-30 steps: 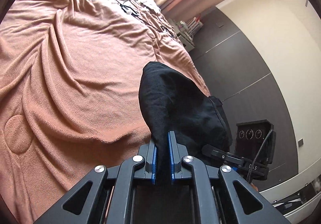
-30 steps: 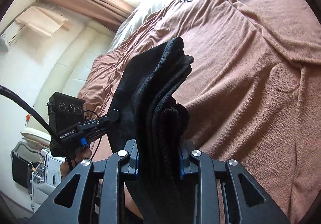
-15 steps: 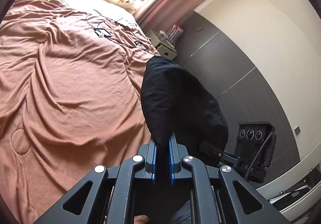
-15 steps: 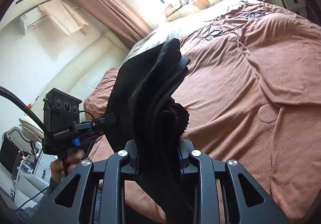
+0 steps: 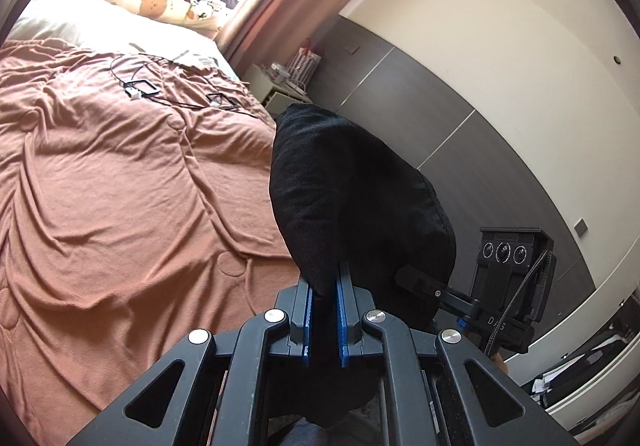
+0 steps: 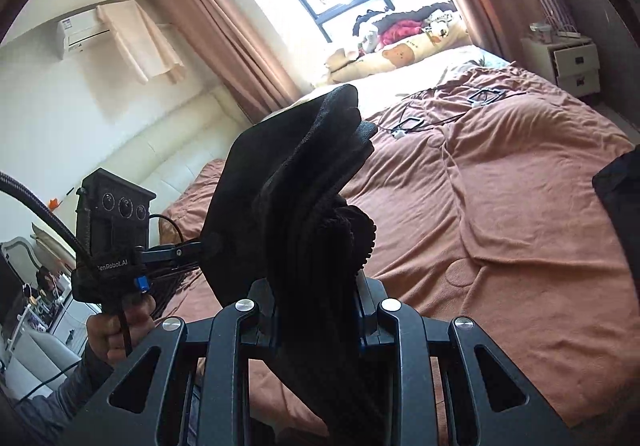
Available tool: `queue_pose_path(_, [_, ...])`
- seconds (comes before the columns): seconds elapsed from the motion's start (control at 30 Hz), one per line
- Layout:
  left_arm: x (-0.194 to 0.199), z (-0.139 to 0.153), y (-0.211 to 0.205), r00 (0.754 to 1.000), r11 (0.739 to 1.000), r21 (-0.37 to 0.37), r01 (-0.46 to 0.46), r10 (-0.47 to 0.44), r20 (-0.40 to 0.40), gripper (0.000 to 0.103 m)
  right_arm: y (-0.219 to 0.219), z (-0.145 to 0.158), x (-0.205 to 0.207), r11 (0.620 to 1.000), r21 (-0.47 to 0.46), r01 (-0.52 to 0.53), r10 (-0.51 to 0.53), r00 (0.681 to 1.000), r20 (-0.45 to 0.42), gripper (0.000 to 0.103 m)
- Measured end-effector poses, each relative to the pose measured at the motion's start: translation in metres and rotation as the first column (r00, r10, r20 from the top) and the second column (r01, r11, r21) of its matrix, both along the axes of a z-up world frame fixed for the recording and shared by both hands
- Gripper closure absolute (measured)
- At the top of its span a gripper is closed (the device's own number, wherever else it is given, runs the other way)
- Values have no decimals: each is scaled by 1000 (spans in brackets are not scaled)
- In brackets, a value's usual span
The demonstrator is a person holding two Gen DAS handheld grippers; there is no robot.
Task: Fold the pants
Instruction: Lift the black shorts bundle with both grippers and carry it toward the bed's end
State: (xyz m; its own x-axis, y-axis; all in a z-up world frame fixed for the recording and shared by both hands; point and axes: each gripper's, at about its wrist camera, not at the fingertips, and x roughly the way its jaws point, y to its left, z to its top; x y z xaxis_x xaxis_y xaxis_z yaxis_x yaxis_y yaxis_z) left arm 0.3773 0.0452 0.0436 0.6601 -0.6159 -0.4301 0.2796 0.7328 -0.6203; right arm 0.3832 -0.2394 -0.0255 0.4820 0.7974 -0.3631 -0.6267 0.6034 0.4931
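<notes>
black pants (image 5: 352, 198) in both claws

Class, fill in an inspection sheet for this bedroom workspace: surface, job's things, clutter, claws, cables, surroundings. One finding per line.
Surface: bed with a rumpled brown blanket.
Job's things: black pants, bunched and held above the bed.
Clutter: pile of clothes by the window.
Claws: left claw and right claw are both shut on the pants.
Cables: thin black cables lie on the blanket near the pillows.
Surroundings: curtains, air conditioner, white nightstand.
</notes>
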Motion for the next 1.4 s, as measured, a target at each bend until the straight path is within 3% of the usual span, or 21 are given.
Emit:
queue_pose_path(0.6, [27, 20, -137, 987, 988, 44, 148, -150, 54, 93, -105, 25, -30, 990, -63, 124, -118, 989, 94, 79])
queue_pose_path(0.93, [60, 22, -204, 970, 974, 40, 225, -228, 83, 93, -127, 45, -39, 973, -150, 172, -145, 973, 178, 79])
queue_pose_path(1.2, [97, 11, -244, 959, 964, 12, 266, -266, 98, 93, -140, 47, -39, 962, -192, 196, -152, 963, 221, 80])
queue_pose_path(1.4, [129, -13, -273, 955, 957, -7, 290, -289, 66, 93, -149, 36, -33, 954, -214, 211, -166, 963, 210, 80])
